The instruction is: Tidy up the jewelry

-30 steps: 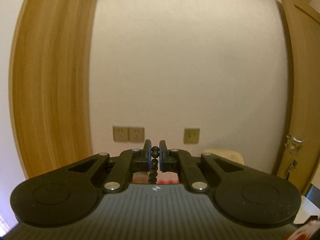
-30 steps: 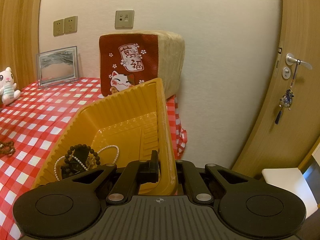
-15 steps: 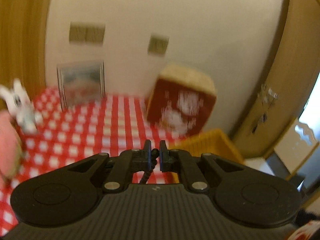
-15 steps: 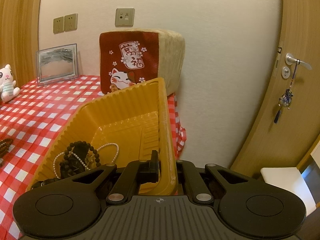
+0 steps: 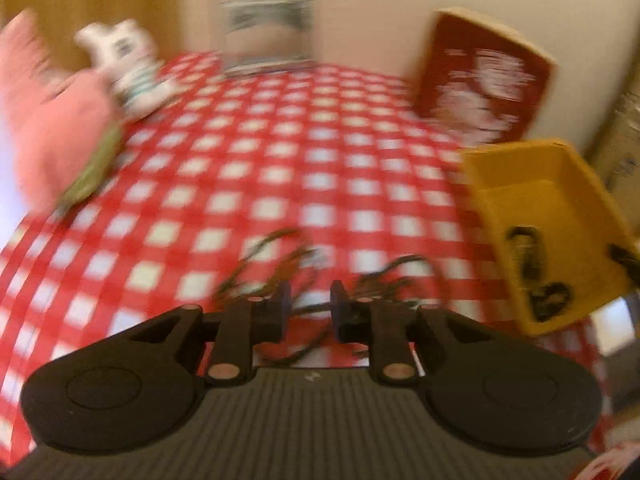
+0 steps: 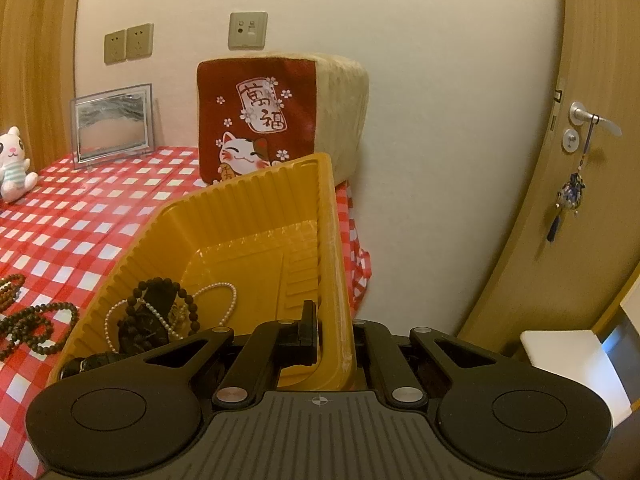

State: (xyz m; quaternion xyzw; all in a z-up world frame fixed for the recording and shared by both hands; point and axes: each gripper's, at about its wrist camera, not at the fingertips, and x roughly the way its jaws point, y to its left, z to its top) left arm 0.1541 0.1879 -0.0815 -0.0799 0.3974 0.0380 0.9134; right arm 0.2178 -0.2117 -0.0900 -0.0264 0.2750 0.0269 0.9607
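Observation:
My right gripper (image 6: pixel 329 330) is shut on the right wall of a yellow ribbed tray (image 6: pixel 248 216) and holds it tilted over the table's right edge. Inside lie a dark bead bracelet (image 6: pixel 160 300) and a white pearl strand (image 6: pixel 224 292). The tray also shows in the blurred left wrist view (image 5: pixel 536 216), at the right. My left gripper (image 5: pixel 308 308) is open and empty, low over several dark bead strands (image 5: pixel 280 276) on the red checked cloth. The same strands (image 6: pixel 28 320) show left of the tray in the right wrist view.
A red lucky-cat cushion (image 6: pixel 264 120) stands behind the tray against the wall. A framed picture (image 6: pixel 112 124) and a white plush cat (image 6: pixel 14 164) stand at the back left. A pink plush (image 5: pixel 52 120) lies at the far left. A door (image 6: pixel 592 160) is to the right.
My left gripper tilted down from facing the wall to the table and opened; the bead strand it pinched is out of it. My right gripper kept its hold on the tray.

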